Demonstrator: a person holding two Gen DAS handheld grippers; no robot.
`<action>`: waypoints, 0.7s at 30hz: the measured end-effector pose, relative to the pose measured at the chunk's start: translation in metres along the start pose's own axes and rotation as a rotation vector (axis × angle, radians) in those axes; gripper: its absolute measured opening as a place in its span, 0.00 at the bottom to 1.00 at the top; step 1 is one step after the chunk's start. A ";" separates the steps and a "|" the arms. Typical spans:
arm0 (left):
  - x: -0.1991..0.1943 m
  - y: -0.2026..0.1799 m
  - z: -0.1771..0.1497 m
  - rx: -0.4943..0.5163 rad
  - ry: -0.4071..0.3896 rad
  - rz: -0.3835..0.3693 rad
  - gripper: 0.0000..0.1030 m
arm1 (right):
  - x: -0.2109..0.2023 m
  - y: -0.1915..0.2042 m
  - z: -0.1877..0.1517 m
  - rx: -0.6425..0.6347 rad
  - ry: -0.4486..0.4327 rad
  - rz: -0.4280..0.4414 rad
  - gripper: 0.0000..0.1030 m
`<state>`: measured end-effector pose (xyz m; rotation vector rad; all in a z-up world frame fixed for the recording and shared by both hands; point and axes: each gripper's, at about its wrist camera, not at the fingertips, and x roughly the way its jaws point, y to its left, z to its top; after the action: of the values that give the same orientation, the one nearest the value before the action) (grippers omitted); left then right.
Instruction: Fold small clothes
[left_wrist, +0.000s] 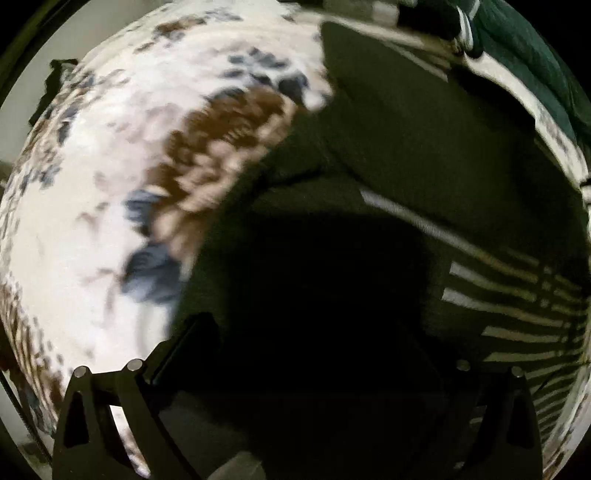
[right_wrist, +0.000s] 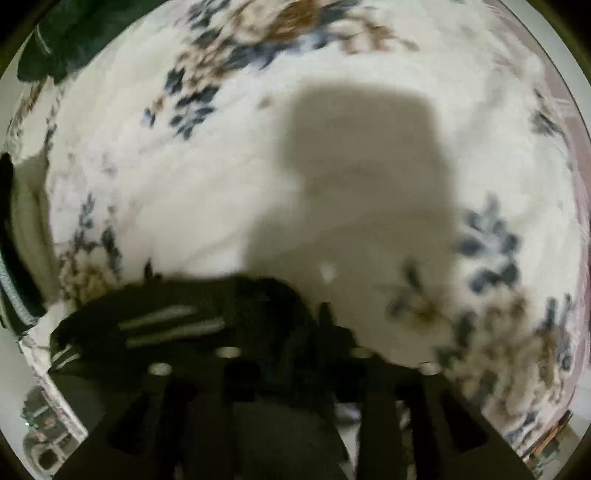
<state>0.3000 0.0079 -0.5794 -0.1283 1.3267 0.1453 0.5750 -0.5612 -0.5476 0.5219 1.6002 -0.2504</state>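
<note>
A dark green garment with white stripes (left_wrist: 388, 192) lies on a white floral bedspread (left_wrist: 110, 184) and fills the right half of the left wrist view. My left gripper (left_wrist: 295, 350) hovers close over it with its jaws wide apart and nothing between them. In the right wrist view my right gripper (right_wrist: 295, 325) is shut on a bunched edge of the same dark striped garment (right_wrist: 177, 321), held low over the bedspread (right_wrist: 221, 177). Both views are blurred by motion.
Another dark green garment (left_wrist: 535, 55) lies at the far right of the left wrist view, and shows at the top left of the right wrist view (right_wrist: 62, 40). The gripper's shadow (right_wrist: 362, 166) falls on the bedspread. The bed's edge (right_wrist: 55, 391) runs at lower left.
</note>
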 end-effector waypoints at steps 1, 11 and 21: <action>-0.010 0.003 0.000 -0.016 -0.016 0.011 1.00 | -0.010 -0.005 -0.007 -0.016 0.004 0.020 0.48; -0.085 -0.049 -0.050 0.037 -0.082 0.126 1.00 | -0.045 -0.110 -0.106 -0.099 0.144 0.228 0.50; -0.074 -0.277 -0.241 0.285 0.201 0.023 1.00 | -0.007 -0.223 -0.173 -0.234 0.279 0.189 0.50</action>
<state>0.1017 -0.3096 -0.5619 0.1167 1.5358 -0.0398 0.3171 -0.6769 -0.5551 0.5384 1.8070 0.1576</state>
